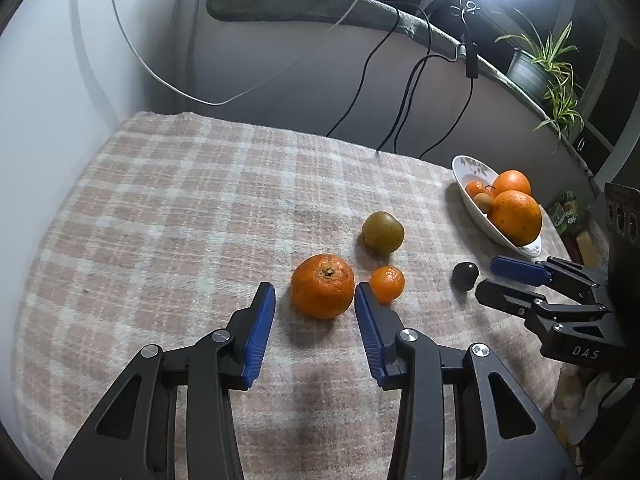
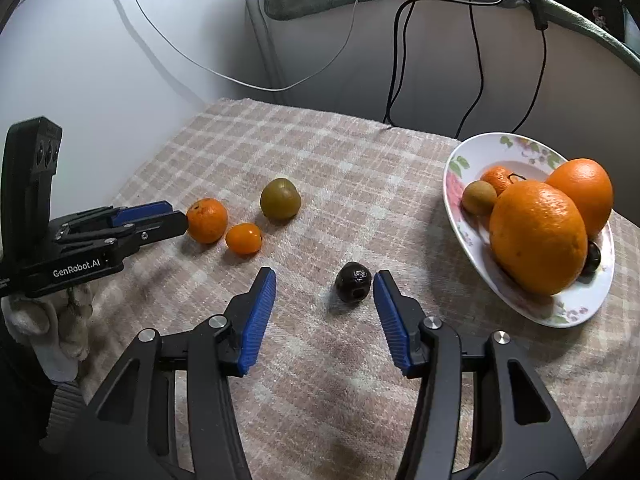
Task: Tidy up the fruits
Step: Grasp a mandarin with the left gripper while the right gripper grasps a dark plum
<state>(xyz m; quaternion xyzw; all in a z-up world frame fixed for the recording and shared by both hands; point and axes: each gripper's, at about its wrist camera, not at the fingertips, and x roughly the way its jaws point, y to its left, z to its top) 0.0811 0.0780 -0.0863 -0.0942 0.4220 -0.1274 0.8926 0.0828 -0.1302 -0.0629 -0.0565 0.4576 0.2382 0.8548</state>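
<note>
Mandarin (image 1: 322, 286): large one, stem end up, on the checked cloth of the bench (image 1: 168, 208), straight ahead of the left gripper (image 1: 315, 294) and lying between its blue pads.
Left gripper: jaws narrowed around the mandarin; its right pad looks to be at the peel, the left pad stands a little off, so no grip yet.
Neighbours: small mandarin (image 1: 387, 284) just beyond the right pad, nearly touching it; green-brown fruit (image 1: 383, 233) further back.
Dark fruit (image 2: 353, 281): small, round, no long axis to speak of; ahead of the right gripper (image 2: 324, 280), off-centre toward its right pad.
Right gripper: partly open, right pad just beside the fruit, left pad well apart from it; nothing held.
Plate (image 2: 472, 148): at the right, nearer the right gripper, already carrying two oranges (image 2: 538, 236) and smaller fruit.
Judgement: each hand has its own fruit; the right has the shorter carry.
</note>
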